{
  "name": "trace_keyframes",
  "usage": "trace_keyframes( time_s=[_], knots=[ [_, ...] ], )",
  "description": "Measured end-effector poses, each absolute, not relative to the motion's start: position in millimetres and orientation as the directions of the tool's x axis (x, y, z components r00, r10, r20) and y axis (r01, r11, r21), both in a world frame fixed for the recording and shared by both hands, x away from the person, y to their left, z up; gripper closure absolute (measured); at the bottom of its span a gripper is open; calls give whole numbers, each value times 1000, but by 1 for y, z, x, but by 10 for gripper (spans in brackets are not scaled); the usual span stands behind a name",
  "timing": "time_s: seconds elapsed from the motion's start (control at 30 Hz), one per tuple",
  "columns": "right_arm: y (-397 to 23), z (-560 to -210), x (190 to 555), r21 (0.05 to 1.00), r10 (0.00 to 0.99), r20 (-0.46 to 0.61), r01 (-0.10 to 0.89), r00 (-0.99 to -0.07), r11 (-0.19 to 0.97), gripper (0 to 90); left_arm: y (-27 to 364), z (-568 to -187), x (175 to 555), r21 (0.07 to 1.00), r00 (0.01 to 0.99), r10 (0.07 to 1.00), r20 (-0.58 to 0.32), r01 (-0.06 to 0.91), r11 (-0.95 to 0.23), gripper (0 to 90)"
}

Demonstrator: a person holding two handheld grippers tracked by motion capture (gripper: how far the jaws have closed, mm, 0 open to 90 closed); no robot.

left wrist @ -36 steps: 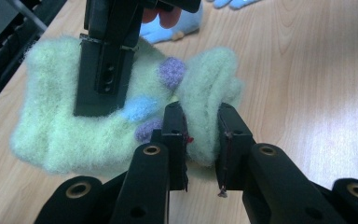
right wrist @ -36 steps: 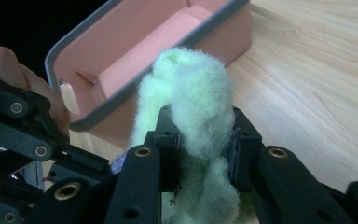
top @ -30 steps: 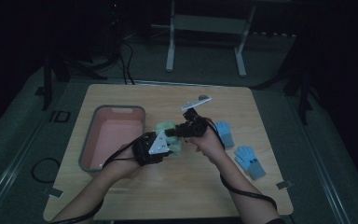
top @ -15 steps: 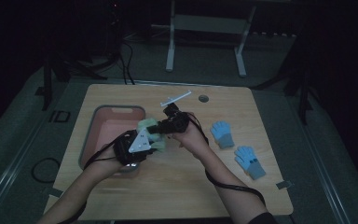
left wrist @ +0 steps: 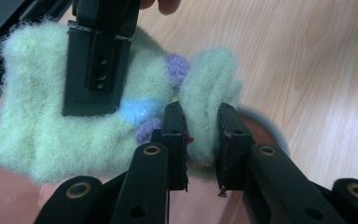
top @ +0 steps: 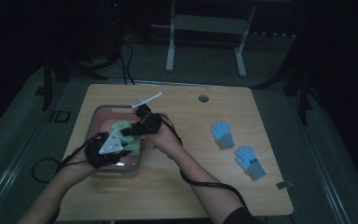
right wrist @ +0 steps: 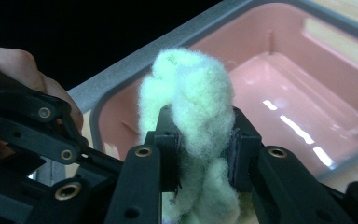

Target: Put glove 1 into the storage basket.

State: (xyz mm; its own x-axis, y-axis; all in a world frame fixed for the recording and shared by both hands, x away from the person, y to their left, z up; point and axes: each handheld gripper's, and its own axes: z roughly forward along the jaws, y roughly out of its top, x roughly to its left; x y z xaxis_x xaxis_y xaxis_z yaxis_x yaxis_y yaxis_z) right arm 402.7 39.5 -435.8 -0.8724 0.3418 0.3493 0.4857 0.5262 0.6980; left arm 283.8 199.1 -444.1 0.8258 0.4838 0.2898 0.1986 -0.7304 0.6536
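A fuzzy pale green glove [top: 121, 126] with purple and blue dots hangs over the pink tray [top: 96, 116], held from both sides. My left gripper [top: 123, 142] is shut on a fold of the green glove [left wrist: 205, 98] in the left gripper view, where the right gripper's jaw [left wrist: 98, 60] also clamps the fabric above left. In the right gripper view my right gripper [right wrist: 205, 140] is shut on a bunched part of the green glove [right wrist: 191, 88], above the pink tray [right wrist: 307, 93]. The left gripper's body [right wrist: 28, 130] lies at that view's left.
Two blue gloves [top: 222, 134] [top: 249, 161] lie on the right part of the wooden table [top: 191, 196]. A round hole [top: 203, 98] sits near the table's far edge, and a small tag [top: 284, 185] lies near its front right corner. The tray has a grey rim.
Both hands have carried the green glove leftward, from the middle of the table to over the pink tray. Both grips have stayed on it.
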Motion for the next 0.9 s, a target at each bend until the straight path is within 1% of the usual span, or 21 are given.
trace_keyframes(
  time_s=[0.2, 0.33, 0.5, 0.73, 0.77, 0.8, 0.83, 0.87, 0.9],
  knots=[
    [59, -444, 403, 692, 319, 376, 493, -870, 527, 707, 221, -452, 278, 652, 816, 505, 281, 224, -725, 768],
    [68, -453, 407, 677, 327, 393, 511, -859, 529, 707, 227, -460, 284, 642, 823, 504, 262, 242, -728, 768],
    [75, -465, 412, 651, 350, 372, 511, -860, 562, 707, 229, -473, 295, 626, 840, 496, 221, 268, -733, 768],
    [79, -484, 423, 601, 387, 360, 529, -849, 599, 703, 220, -485, 312, 574, 855, 477, 204, 291, -765, 767],
    [79, -486, 425, 593, 404, 350, 534, -845, 603, 676, 219, -486, 314, 572, 855, 479, 200, 295, -765, 766],
    [79, -486, 425, 593, 404, 350, 534, -845, 603, 676, 219, -487, 317, 570, 855, 479, 200, 296, -767, 766],
    [79, -487, 427, 590, 410, 346, 535, -844, 604, 651, 218, -488, 319, 571, 855, 481, 193, 300, -764, 766],
    [78, -488, 428, 586, 433, 328, 540, -840, 604, 576, 217, -489, 321, 564, 855, 480, 194, 303, -768, 765],
    [77, -488, 428, 587, 442, 311, 536, -841, 607, 549, 215, -491, 327, 557, 858, 478, 189, 308, -772, 765]
  ],
)
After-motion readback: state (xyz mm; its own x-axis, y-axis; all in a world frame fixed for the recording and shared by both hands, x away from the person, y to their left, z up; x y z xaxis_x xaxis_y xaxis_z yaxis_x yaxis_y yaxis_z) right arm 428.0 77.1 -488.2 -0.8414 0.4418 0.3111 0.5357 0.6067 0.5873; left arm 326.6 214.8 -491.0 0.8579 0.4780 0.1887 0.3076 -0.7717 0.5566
